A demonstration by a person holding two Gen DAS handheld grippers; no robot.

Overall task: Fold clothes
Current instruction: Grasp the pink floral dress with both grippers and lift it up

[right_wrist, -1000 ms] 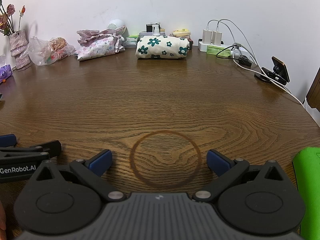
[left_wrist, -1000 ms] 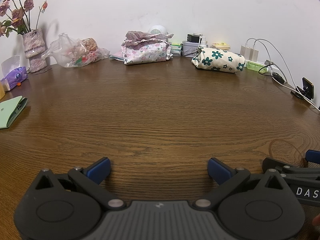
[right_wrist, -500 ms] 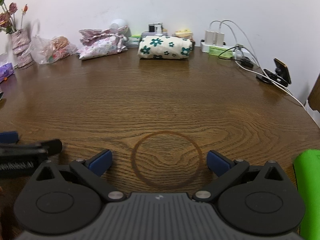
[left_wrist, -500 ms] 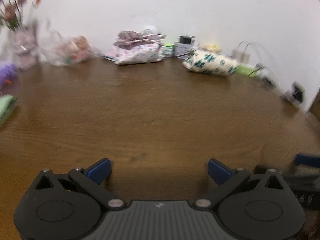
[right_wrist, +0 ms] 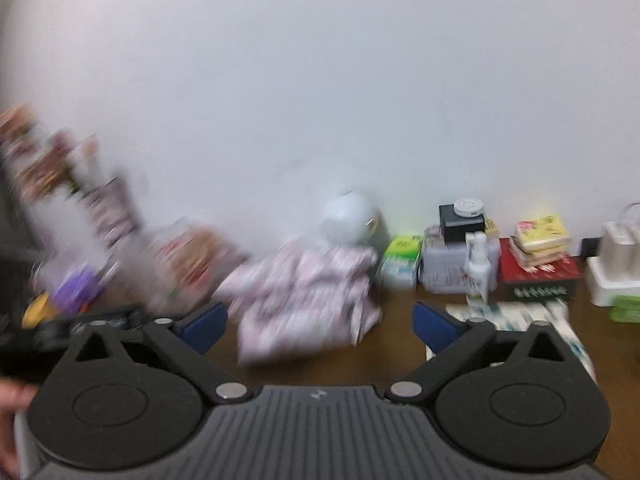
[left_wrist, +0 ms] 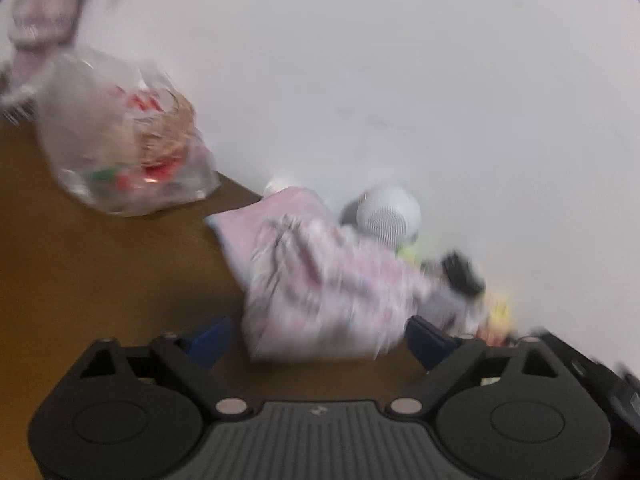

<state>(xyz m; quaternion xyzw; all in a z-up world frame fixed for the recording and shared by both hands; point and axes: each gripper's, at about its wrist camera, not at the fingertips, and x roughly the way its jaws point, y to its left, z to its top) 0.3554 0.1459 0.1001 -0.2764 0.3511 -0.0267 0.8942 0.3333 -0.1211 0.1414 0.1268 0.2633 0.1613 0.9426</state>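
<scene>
the pink floral garment (left_wrist: pixel 320 284) lies bunched on the table (left_wrist: pixel 100 280) by the wall, right of the plastic bag (left_wrist: pixel 124 140). both the left gripper (left_wrist: pixel 320 334) and right gripper (right_wrist: pixel 320 326) gape wide, empty, just before it. whichever goes in should pinch one outer edge, not the whole heap. the bag's blurred contents look like food packets.

Both wrist cameras look low across the wooden table (right_wrist: pixel 392 360) toward the white wall (left_wrist: pixel 400 80), close to the pink floral cloth bundle (left_wrist: pixel 320 292) (right_wrist: pixel 304 300) they share.
</scene>
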